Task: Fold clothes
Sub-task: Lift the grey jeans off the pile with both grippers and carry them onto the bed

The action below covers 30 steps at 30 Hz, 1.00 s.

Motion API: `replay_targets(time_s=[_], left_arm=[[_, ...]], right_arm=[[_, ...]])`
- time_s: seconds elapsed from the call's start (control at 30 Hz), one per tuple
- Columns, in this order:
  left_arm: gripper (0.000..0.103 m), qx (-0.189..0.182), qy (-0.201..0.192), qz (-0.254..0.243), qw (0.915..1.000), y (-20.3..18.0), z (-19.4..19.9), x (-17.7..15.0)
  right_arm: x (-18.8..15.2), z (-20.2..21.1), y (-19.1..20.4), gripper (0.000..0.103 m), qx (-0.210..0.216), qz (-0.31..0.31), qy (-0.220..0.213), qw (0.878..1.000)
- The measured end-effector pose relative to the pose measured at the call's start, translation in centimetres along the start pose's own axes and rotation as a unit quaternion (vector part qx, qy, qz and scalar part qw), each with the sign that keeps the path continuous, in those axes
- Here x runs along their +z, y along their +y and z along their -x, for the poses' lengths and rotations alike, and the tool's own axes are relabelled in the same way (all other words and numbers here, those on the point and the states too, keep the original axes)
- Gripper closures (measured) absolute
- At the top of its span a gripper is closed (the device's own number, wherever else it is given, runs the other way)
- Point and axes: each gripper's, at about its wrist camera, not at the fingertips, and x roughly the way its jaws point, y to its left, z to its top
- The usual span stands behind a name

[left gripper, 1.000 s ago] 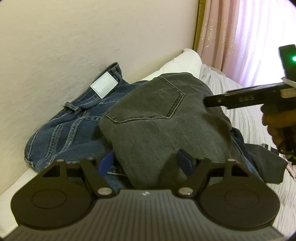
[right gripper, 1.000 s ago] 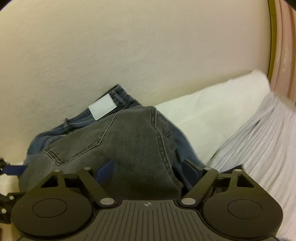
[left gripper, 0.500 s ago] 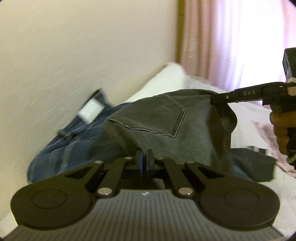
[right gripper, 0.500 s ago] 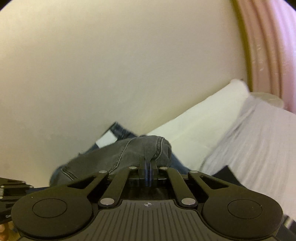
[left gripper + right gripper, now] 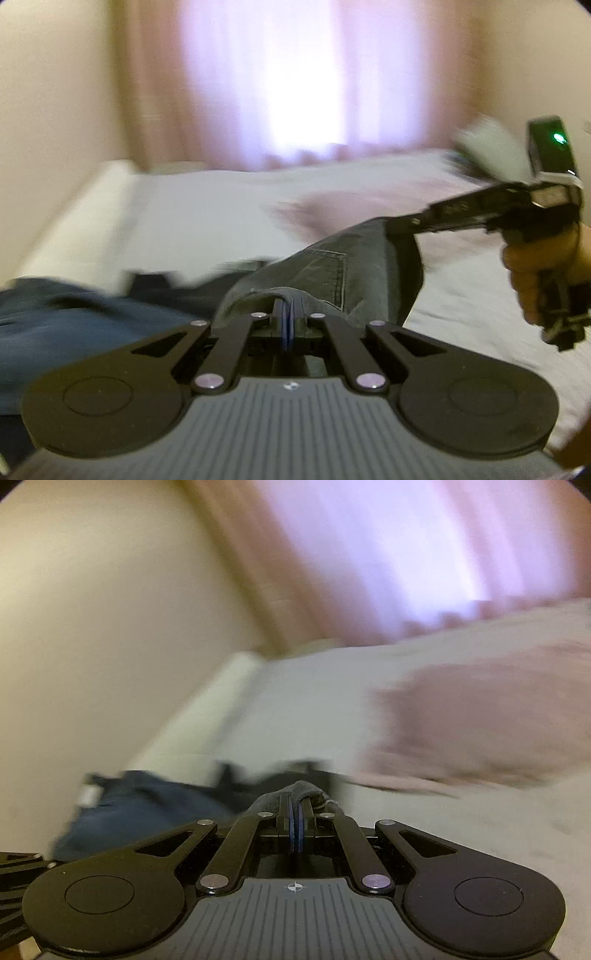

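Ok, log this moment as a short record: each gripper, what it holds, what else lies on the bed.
left gripper: shut on grey jeans
right gripper: shut on another edge of the grey jeans
grey jeans: stretched between the two grippers
blue jeans: heaped beside the grey pair
bed: pale sheet, pink cloth lying on it
background: pink curtain, cream wall
image quality: blurred

grey jeans (image 5: 369, 266), blue jeans (image 5: 92, 317), pink curtain (image 5: 295, 81).
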Motion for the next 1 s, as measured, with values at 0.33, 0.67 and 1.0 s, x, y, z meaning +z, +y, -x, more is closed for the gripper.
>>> replay_targets(time_s=[0.33, 0.67, 1.0], left_arm=[[0.094, -0.224, 0.186, -0.08, 0.9533, -24.5, -9.3, -8.1], [0.073, -0.086, 0.23, -0.077, 0.9664, -16.6, -11.7, -11.2], [0.054, -0.118, 0.242, -0.057, 0.9616, -11.4, -17.0, -11.1]], right_arm=[[-11.9, 17.0, -22.1, 0.087, -0.264, -0.081, 0.091, 0.957], [-17.0, 6.1, -10.9, 0.016, -0.155, 0.181, 0.179, 0.954], [-23.0, -3.7, -8.2, 0.083, -0.16, 0.363, 0.279, 0.875]])
